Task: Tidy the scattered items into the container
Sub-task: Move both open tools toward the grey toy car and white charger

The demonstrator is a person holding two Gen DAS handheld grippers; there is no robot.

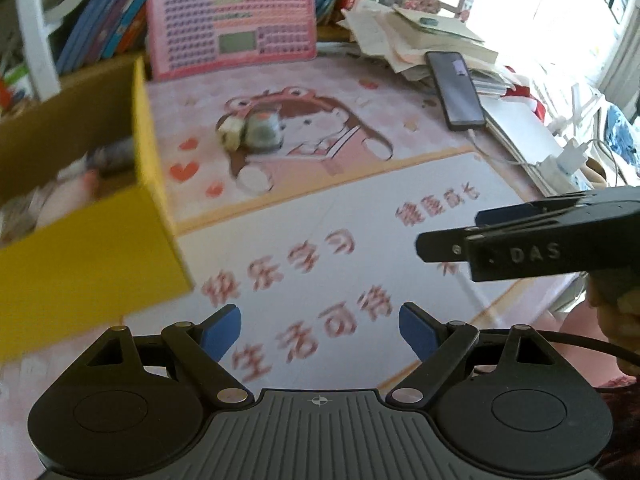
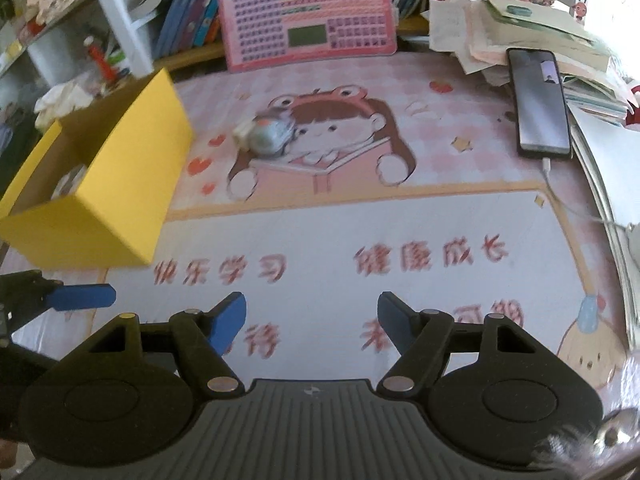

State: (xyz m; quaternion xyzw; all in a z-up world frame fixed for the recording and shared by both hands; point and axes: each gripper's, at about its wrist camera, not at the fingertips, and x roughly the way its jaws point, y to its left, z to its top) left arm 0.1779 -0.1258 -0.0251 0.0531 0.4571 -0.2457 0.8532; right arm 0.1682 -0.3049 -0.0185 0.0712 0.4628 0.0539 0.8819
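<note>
your left gripper (image 1: 320,330) hangs over the printed desk mat (image 1: 360,216), jaws released and standing wide, blue pads (image 1: 224,330) with nothing between them. your right gripper (image 2: 312,322) matches it: jaws released, a clear gap between the blue pads (image 2: 230,318), only mat beneath. no earlier view here, so only the present spread is noted.

the scattered items (image 2: 266,136) sit together in one small cluster on the cartoon girl's head printed on the mat, in the far middle of the desk, well apart from both grippers. the cluster reads as a rounded grey-green lump with a speckled, dull surface, and a smaller cream-white piece touching its left side. motion blur softens the edges; you cannot tell what they are made of. in the left wrist view the same cluster (image 1: 250,132) shows a pale yellowish block pressed against a greyish rounded body.

the container is a yellow box (image 2: 120,196), open-topped, brown cardboard inside, standing on the left edge of the mat, near the cluster but not touching it. in the left wrist view the box (image 1: 92,256) already holds some blurred pale and pinkish things.

beyond: a pink chart board (image 2: 308,12) upright at the back, a dark phone (image 2: 540,104) lying on a paper stack at right with a white cable plugged in.
</note>
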